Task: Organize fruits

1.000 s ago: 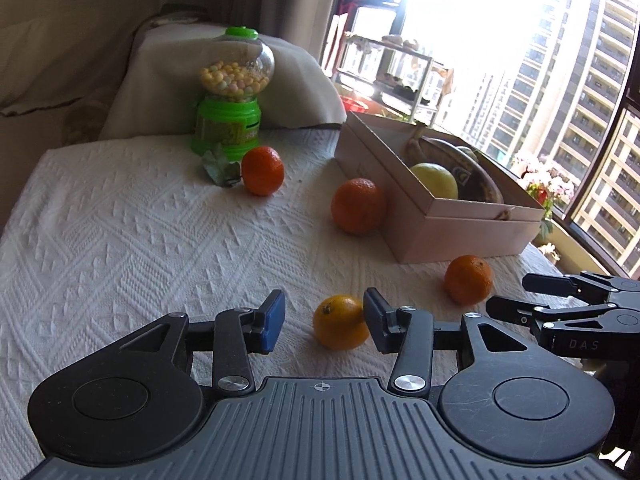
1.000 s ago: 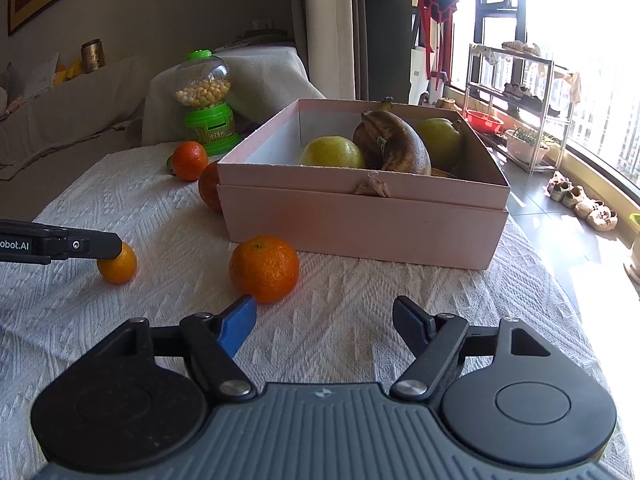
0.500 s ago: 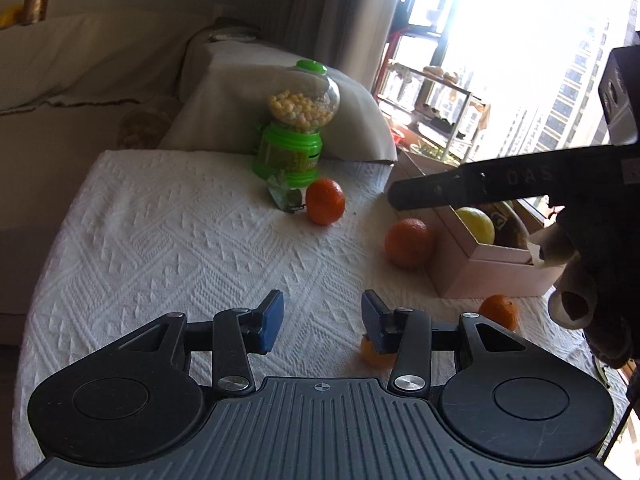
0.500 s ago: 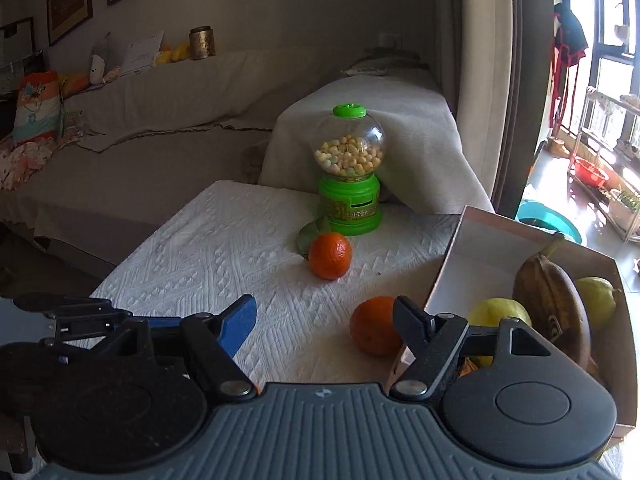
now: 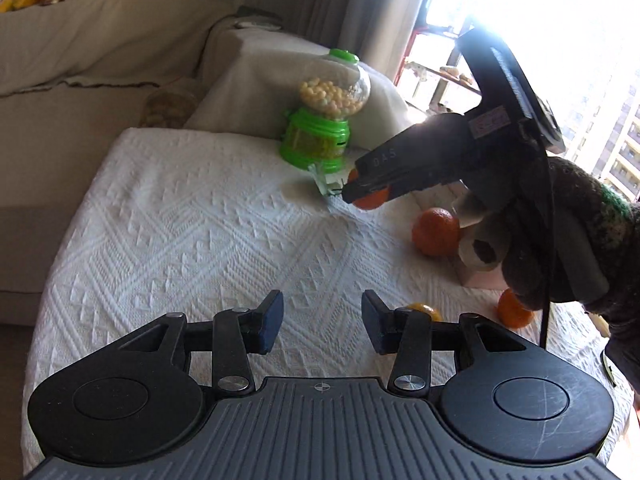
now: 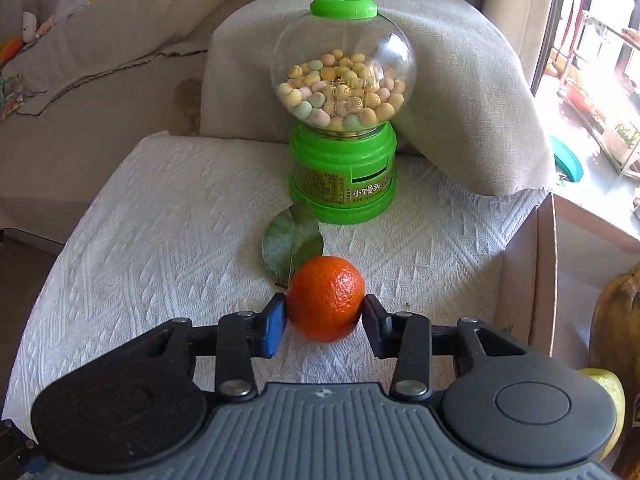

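Observation:
In the right wrist view a small orange with a green leaf (image 6: 326, 303) sits on the white cloth between the pads of my right gripper (image 6: 324, 320); both pads touch its sides. The same orange (image 5: 370, 200) shows in the left wrist view under the right gripper (image 5: 352, 192). My left gripper (image 5: 322, 322) is open and empty, low over the cloth. A larger orange (image 5: 436, 231) lies by the pink box (image 6: 532, 264). Two small oranges (image 5: 514, 312) (image 5: 424, 309) lie near the front right. A banana (image 6: 616, 320) lies in the box.
A green candy dispenser (image 6: 344, 120) stands just behind the held orange and also shows in the left wrist view (image 5: 324, 120). A cloth-covered seat (image 6: 460, 60) is behind the table. The white tablecloth (image 5: 192, 232) stretches left to the table edge.
My right gripper moved left and forward across the table to the leafed orange and closed on it. My left gripper drew back from the small orange and swung left.

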A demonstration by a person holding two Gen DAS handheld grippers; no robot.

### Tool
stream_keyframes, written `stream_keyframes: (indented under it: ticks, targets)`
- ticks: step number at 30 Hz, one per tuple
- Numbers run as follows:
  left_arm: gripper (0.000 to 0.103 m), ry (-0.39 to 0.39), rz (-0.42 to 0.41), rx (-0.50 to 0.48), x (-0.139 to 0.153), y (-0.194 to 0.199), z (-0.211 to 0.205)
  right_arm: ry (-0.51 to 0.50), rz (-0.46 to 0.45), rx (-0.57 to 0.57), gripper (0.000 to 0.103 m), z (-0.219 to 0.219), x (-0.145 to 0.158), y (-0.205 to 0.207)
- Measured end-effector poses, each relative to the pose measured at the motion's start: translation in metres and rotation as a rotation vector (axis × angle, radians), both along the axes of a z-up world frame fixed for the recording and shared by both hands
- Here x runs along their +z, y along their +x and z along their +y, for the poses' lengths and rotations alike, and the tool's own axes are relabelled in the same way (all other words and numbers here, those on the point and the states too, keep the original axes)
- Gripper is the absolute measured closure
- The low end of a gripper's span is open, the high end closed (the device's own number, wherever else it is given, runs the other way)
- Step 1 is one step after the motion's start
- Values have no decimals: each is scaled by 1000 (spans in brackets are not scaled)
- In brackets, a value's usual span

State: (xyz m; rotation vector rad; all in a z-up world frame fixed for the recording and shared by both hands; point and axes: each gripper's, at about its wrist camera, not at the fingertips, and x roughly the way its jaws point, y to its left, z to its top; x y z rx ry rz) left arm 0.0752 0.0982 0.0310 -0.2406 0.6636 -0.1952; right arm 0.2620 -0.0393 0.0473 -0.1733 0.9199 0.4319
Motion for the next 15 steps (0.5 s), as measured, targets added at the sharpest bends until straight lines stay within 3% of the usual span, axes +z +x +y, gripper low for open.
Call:
stream_keyframes:
  ticks: [6, 9, 12, 15]
  targets:
    - [55, 18, 1, -41, 2, 1, -16, 129, -103, 98, 63, -56, 41, -89]
    - [55, 33, 4, -68, 3, 1, -28, 168, -117, 102, 63, -88, 46, -130]
    - [55, 55, 5, -98, 4, 1, -40, 185, -81, 100, 63, -109, 33, -162]
    - [55, 72, 5, -119, 6, -1, -52, 268, 28, 106, 63, -129, 12, -179]
